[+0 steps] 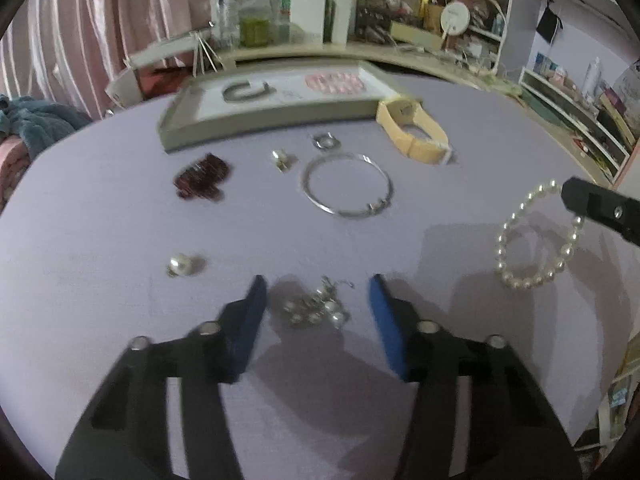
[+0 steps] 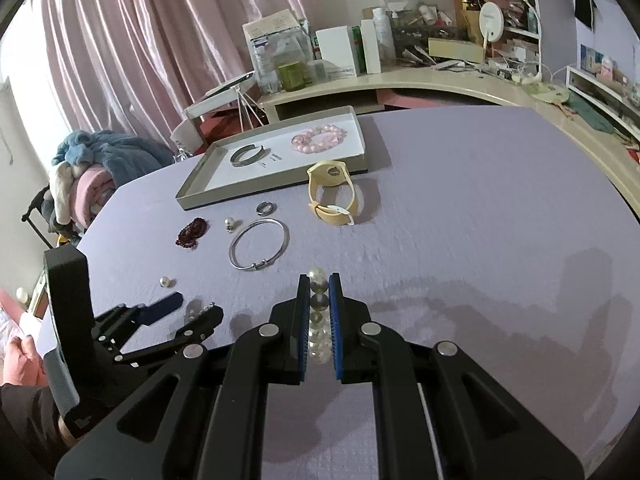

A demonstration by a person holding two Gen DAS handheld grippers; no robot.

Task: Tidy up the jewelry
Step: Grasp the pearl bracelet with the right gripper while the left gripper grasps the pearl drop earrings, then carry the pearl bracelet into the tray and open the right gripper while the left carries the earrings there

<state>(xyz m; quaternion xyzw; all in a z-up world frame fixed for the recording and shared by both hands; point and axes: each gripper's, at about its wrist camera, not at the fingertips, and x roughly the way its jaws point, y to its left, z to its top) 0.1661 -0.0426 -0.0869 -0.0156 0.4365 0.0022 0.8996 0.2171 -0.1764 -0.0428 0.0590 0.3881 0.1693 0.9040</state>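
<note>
Lavender tabletop (image 2: 460,208): tray (image 2: 208,190) holds two bracelets; seven pieces remain outside. Your right gripper (image 2: 320,280) pinches the pearl bracelet (image 1: 536,236); left gripper (image 1: 316,288), jaws spread, straddles the pearl cluster (image 1: 316,306).

Pink curtains (image 2: 132,40) are hanging down behind the table (image 2: 480,200). A purple cloth is covering the table. A blue blanket (image 2: 108,150) is lying in a heap on top of pink and white ones, off to the left. A long shelf (image 2: 400,80) is curving along the back. A green jar (image 2: 291,76) is sitting on it, next to a white box (image 2: 335,52) and a tall white bottle (image 2: 383,36). A round white mirror (image 2: 491,22) is standing farther right, with lots of small things crowding behind it. A black cloth (image 2: 584,6) is hanging on the far wall.
</note>
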